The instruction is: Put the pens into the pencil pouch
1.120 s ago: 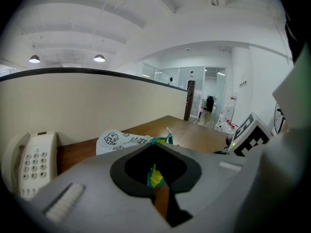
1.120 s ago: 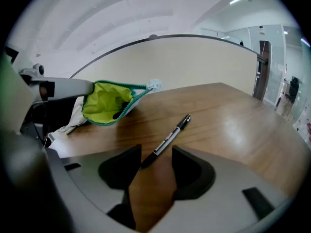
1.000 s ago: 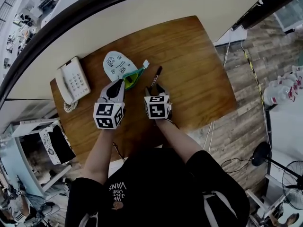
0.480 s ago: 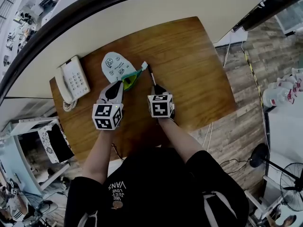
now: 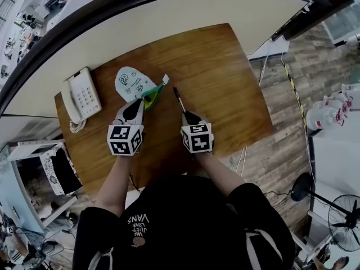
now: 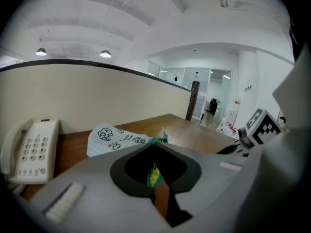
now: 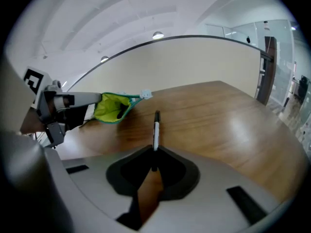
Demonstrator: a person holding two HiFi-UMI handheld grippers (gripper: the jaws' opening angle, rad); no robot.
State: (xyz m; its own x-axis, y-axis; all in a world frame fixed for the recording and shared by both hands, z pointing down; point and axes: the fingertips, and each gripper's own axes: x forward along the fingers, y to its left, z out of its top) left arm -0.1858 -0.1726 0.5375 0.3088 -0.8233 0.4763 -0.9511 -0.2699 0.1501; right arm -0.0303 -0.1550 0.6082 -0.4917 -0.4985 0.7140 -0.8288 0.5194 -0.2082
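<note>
**Holding the pouch and pinching a pen**

We hold a gripper in each hand over the brown wooden table (image 5: pixel 225 61). Our left gripper (image 5: pixel 140 101) has its jaws pressed together on the near edge of the pencil pouch (image 5: pixel 132 82). In the left gripper view, a bit of green and yellow cloth sits right between the jaws. The pouch is white with little black drawings. It lies on the far left part of the table. Its mouth faces right, and in the right gripper view we can see its yellow-green inside.

Our right gripper (image 5: pixel 185 115) has just been closing its jaws, and a pen (image 5: pixel 178 98) is between them. The jaws pinch the near end of the pen. The pen is thin, white in the middle and black at the far end. It sticks out away from us, toward the far side of the table. Its far tip is near the mouth of the pouch, just to the right of it. It is not touching the pouch and not inside it. We cannot tell if the tip rests on the wood.

The two grippers are side by side, a little apart. A white phone (image 5: pixel 80 99) with a curly cord sits at the left edge of the table, left of the pouch. A cream wall (image 5: pixel 169 21) stands behind the table.
</note>
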